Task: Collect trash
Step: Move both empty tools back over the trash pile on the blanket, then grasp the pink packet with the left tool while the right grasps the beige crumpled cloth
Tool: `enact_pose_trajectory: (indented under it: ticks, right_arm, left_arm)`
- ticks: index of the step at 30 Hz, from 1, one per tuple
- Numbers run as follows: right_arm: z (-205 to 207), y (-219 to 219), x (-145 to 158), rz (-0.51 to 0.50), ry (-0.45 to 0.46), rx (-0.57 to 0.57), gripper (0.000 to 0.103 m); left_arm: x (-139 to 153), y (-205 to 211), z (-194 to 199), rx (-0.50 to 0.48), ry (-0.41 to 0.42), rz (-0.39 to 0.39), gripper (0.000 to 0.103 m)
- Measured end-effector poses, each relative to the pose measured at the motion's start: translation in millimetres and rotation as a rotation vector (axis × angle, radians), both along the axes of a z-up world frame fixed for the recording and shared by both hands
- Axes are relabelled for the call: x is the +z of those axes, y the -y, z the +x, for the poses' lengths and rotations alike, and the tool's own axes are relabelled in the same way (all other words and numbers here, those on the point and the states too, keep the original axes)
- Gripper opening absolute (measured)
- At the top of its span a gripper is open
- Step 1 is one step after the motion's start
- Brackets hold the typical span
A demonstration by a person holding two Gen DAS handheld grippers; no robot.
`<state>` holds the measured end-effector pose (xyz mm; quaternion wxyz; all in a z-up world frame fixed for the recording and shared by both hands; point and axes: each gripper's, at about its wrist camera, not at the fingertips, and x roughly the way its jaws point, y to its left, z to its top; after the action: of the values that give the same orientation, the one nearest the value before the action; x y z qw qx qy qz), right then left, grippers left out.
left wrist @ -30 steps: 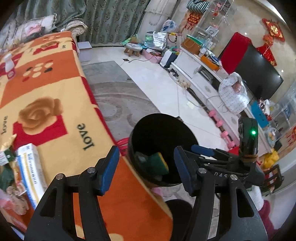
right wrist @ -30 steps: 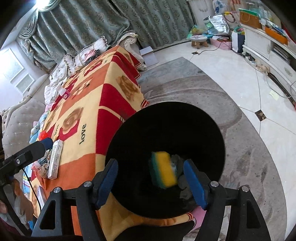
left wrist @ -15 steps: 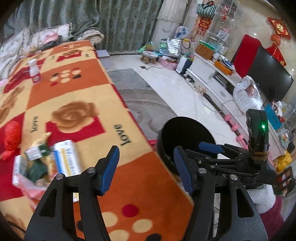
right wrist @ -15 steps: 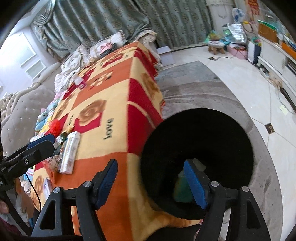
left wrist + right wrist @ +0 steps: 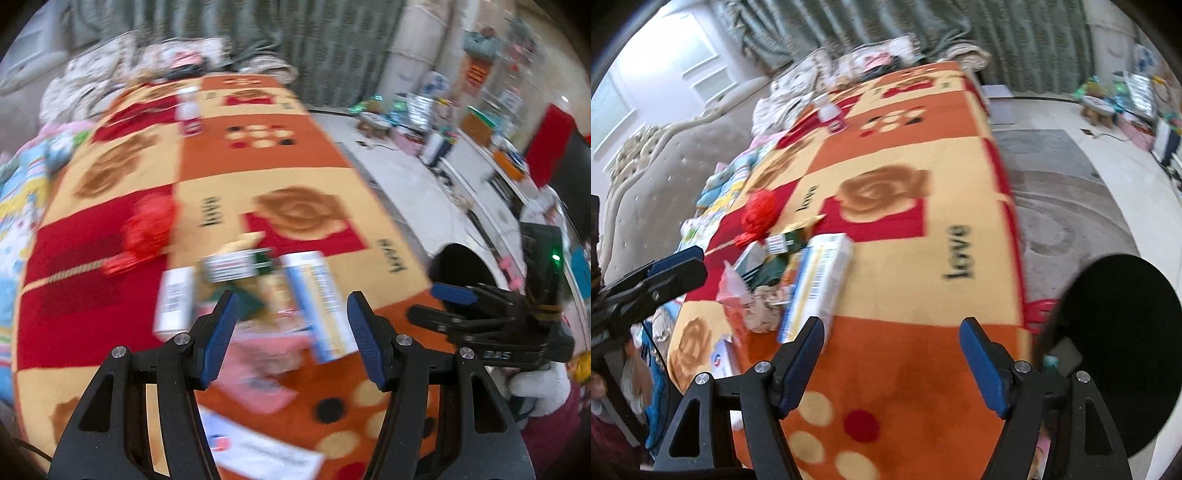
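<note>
left gripper [image 5: 290, 325]: jaws apart, empty | right gripper [image 5: 892, 350]: jaws just widened, empty | trash pile [image 5: 258, 291] on blanket [image 5: 258, 173]

Fuzzy cloth blanket [image 5: 923, 280]; matt black bin [image 5: 1123, 332].

Patterned blanket [image 5: 923, 266] carries boxes [image 5: 820, 284], wrappers [image 5: 258, 365], bottle [image 5: 190, 110].
</note>
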<state>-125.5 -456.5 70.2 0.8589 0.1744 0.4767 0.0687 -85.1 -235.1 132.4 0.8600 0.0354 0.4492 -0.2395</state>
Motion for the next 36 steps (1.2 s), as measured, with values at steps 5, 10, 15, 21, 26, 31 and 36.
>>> enact_pose_trajectory:
  ticks: [5, 10, 15, 21, 26, 31, 36]
  right_arm:
    - [18.3, -37.1, -2.4, -0.005, -0.006, 0.079, 0.074]
    - [30.3, -66.6, -5.8, -0.002, -0.013, 0.133, 0.074]
    - [33.1, -83.8, -5.6, -0.027, -0.013, 0.171, 0.074]
    - [27.3, -71.6, -8.5, -0.031, -0.028, 0.147, 0.074]
    - [23.3, -60.5, -8.8, -0.014, -0.032, 0.124, 0.074]
    - [19.5, -60.5, -6.2, -0.008, -0.025, 0.130, 0.074]
    - [21.3, -70.8, -1.1, 0.015, -0.009, 0.157, 0.074]
  left_arm:
    - [-15.4, -52.8, 11.1, 0.093, -0.055, -0.003, 0.060]
    - [-32.9, -69.8, 4.0, 0.108, -0.097, -0.002, 0.060]
    - [-53.3, -72.3, 4.0, 0.112, -0.197, -0.081, 0.060]
    - [-55.1, -57.5, 4.2, 0.123, -0.223, -0.181, 0.061]
    - [-74.0, -41.9, 11.2, 0.130, -0.257, -0.156, 0.061]
    - [-82.0, -48.0, 11.4, 0.143, -0.261, -0.167, 0.032]
    - [-77.2, -62.5, 10.3, 0.134, -0.267, -0.198, 0.014]
